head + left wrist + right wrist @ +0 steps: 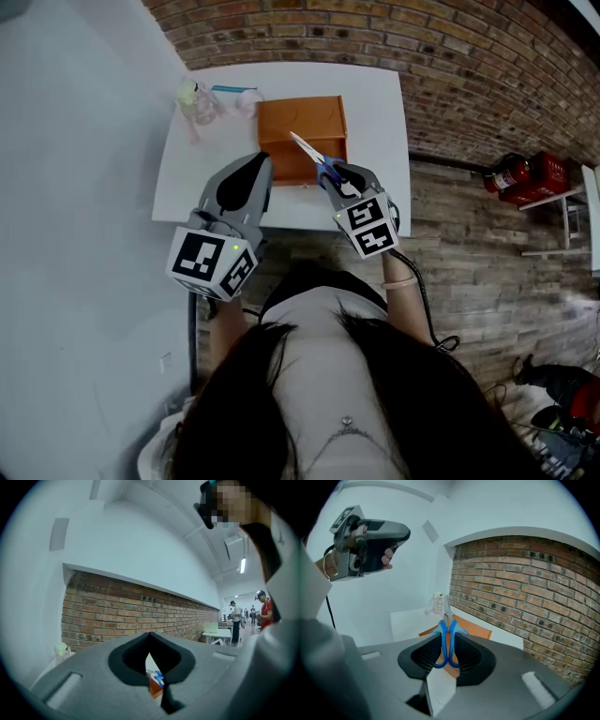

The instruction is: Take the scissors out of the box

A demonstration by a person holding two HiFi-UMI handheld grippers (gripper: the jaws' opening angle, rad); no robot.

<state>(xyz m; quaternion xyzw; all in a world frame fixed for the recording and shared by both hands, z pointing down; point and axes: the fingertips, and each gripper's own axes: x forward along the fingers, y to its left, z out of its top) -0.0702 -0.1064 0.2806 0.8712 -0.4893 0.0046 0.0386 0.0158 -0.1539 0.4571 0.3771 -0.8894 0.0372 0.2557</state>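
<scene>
The scissors (307, 150), blue-handled with silver blades, hang in the air over the near edge of the orange box (302, 120). My right gripper (339, 178) is shut on their handles, and the blades point up and away toward the box. In the right gripper view the scissors (446, 620) stand upright between the jaws of the right gripper (446, 638), with the box (474, 630) behind them. My left gripper (261, 164) hovers beside the box's near left corner, shut and empty. In its own view the left gripper (149, 637) has its tips touching.
The box sits on a white table (375, 103) against a brick wall. A small bottle in clear wrap (199, 101) and a light blue pen-like item (230, 89) lie at the table's back left. Red fire extinguishers (520, 176) stand on the wooden floor to the right.
</scene>
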